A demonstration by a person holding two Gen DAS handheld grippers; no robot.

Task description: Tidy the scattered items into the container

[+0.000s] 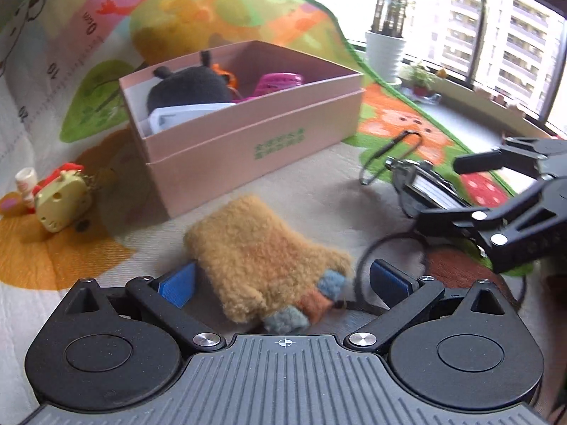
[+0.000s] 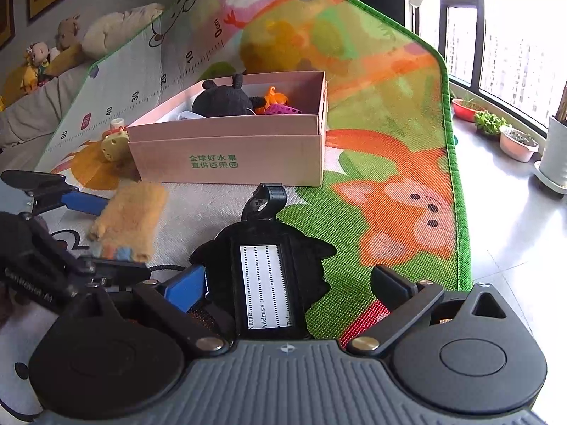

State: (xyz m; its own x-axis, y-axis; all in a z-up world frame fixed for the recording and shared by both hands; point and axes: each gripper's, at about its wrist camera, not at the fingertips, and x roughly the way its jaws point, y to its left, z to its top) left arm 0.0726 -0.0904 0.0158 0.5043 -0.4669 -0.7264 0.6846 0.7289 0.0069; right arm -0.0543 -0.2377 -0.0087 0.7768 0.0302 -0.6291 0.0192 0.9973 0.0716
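A fuzzy tan pouch [image 1: 255, 255] lies on the play mat between the wide-apart blue pads of my left gripper [image 1: 283, 281], which is open. A black luggage tag [image 2: 265, 276] with a white address card lies between the fingers of my right gripper [image 2: 288, 285], also open. The pink cardboard box [image 1: 248, 148] stands just beyond both, holding a black plush, an orange toy and a magenta item. In the right wrist view the tan pouch [image 2: 127, 219] and the box [image 2: 230, 163] sit ahead on the left. A yellow toy keychain [image 1: 60, 198] lies left of the box.
The colourful play mat [image 2: 389, 141] ends in a green edge at the right, with grey floor tiles beyond. Potted plants [image 2: 517, 141] line the window side. Plush toys [image 2: 71, 35] rest on a sofa at the far left. A black cord loop [image 1: 389, 163] trails from the tag.
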